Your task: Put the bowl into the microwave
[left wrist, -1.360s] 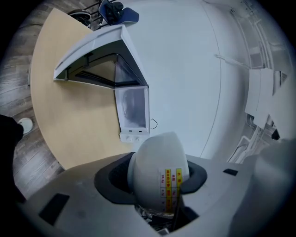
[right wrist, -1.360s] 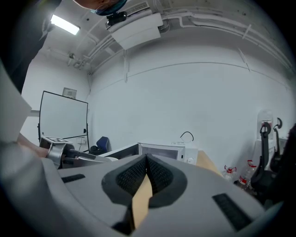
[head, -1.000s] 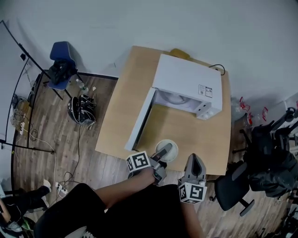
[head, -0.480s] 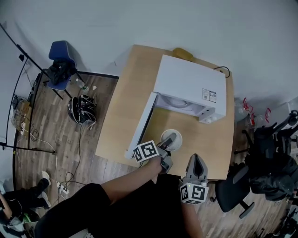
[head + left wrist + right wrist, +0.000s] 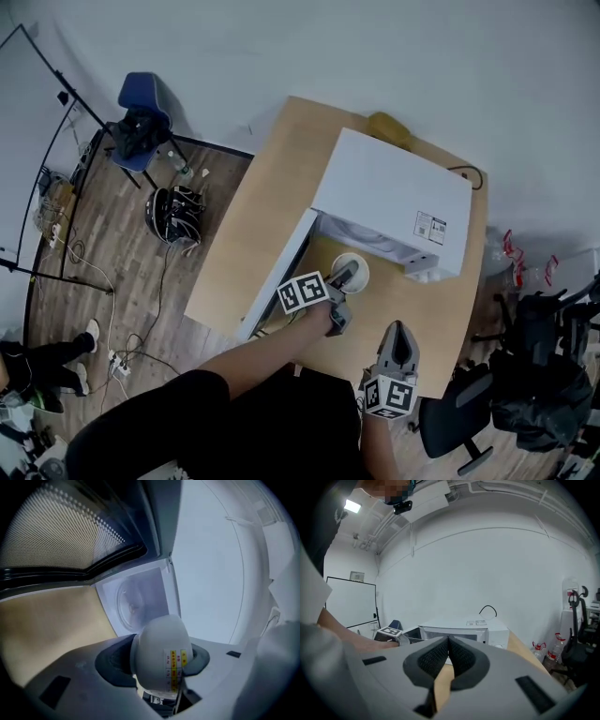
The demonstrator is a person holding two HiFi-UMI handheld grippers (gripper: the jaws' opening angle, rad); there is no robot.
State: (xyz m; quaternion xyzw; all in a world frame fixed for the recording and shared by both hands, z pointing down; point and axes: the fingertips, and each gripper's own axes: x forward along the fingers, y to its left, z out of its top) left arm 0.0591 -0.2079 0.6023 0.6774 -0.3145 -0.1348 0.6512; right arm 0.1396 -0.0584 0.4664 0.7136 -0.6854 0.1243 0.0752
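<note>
A white bowl [image 5: 352, 270] hangs just in front of the white microwave [image 5: 394, 199], whose door [image 5: 278, 272] stands swung open to the left. My left gripper [image 5: 345, 278] is shut on the bowl's rim. In the left gripper view the bowl [image 5: 161, 648] sits on edge between the dark pads, with a yellow label facing me, and the microwave's cavity with its glass turntable [image 5: 136, 603] lies straight ahead. My right gripper [image 5: 400, 349] hovers at the table's near edge, to the right of the bowl. Its jaws [image 5: 448, 641] are shut with nothing in them.
The wooden table [image 5: 258, 220] carries the microwave. A yellow object [image 5: 387, 125] and a black cable [image 5: 466, 171] lie behind it. A blue chair [image 5: 142, 120] and black gear [image 5: 173, 211] stand on the floor at left. A black office chair [image 5: 452, 422] is at near right.
My left gripper has carried the bowl forward from the table's near edge to the microwave's opening. The right gripper has stayed at the near edge.
</note>
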